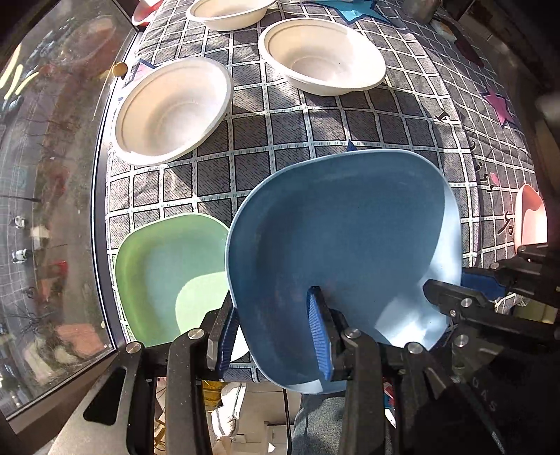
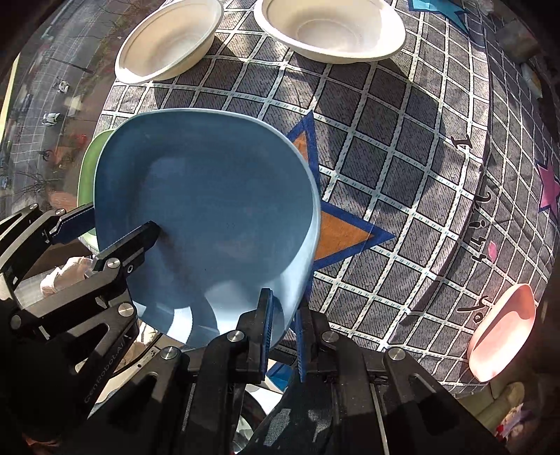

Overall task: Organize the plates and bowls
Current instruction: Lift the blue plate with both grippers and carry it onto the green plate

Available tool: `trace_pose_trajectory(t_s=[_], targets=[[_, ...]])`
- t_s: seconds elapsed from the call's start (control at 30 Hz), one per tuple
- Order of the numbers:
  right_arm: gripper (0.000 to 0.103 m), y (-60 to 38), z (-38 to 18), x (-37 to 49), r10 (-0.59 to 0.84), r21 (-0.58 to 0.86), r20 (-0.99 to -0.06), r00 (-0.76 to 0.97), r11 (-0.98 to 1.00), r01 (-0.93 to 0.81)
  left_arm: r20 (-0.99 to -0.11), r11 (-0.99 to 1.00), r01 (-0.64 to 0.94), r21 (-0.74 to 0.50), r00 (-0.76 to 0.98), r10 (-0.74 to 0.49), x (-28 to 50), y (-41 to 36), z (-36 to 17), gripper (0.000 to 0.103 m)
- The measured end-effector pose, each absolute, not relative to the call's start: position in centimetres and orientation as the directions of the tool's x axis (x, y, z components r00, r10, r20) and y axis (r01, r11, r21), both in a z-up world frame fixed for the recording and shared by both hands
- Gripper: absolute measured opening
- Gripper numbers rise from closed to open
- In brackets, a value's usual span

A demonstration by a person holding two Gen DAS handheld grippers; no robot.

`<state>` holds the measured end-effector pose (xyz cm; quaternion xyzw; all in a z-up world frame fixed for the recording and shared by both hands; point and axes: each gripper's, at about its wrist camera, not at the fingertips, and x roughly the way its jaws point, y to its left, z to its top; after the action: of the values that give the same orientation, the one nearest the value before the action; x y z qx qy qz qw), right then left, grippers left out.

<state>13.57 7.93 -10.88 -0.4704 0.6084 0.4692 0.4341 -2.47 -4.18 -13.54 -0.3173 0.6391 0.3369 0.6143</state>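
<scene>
A blue plate [image 1: 343, 238] is held tilted above the checked tablecloth, and it also shows in the right wrist view [image 2: 210, 217]. My left gripper [image 1: 276, 336] is shut on its near left rim. My right gripper [image 2: 283, 329] is shut on its near right rim and shows in the left wrist view [image 1: 465, 294]. A green plate [image 1: 168, 269] lies on the table just left of and partly under the blue plate. Three white bowls [image 1: 175, 112] [image 1: 322, 59] [image 1: 231, 12] stand further back.
A pink plate [image 2: 504, 332] lies at the table's right edge. A red dish [image 1: 145, 12] sits at the far left corner. A glass window pane [image 1: 45, 175] runs along the table's left edge. The tablecloth [image 2: 402, 157] has star patterns.
</scene>
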Motion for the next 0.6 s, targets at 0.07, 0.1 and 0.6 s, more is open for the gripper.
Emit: trace_pose_trajectory(t_s=[0.07, 0.1, 0.6], targets=[[0.014, 9.5, -10.5, 11.9, -0.169, 0.172, -0.968, -0.183, 0.079, -0.982, -0.999, 0.542, -0.839, 0.051, -0.048, 0.02, -5.5, -2.7, -13.4, 0.041], [0.014, 10.3, -10.5, 10.9, -0.171, 0.182, -0.967, -0.19, 0.064, -0.981, -0.998, 0.523, -0.85, 0.054, -0.05, 0.022, -6.3, -2.0, -13.3, 0.041], [0.014, 16.3, -10.7, 1.0, -0.203, 0.288, -0.935, -0.29, 0.039, -0.957, -0.992, 0.377, -0.918, 0.124, -0.109, 0.06, -15.5, 3.0, -14.5, 0.041]])
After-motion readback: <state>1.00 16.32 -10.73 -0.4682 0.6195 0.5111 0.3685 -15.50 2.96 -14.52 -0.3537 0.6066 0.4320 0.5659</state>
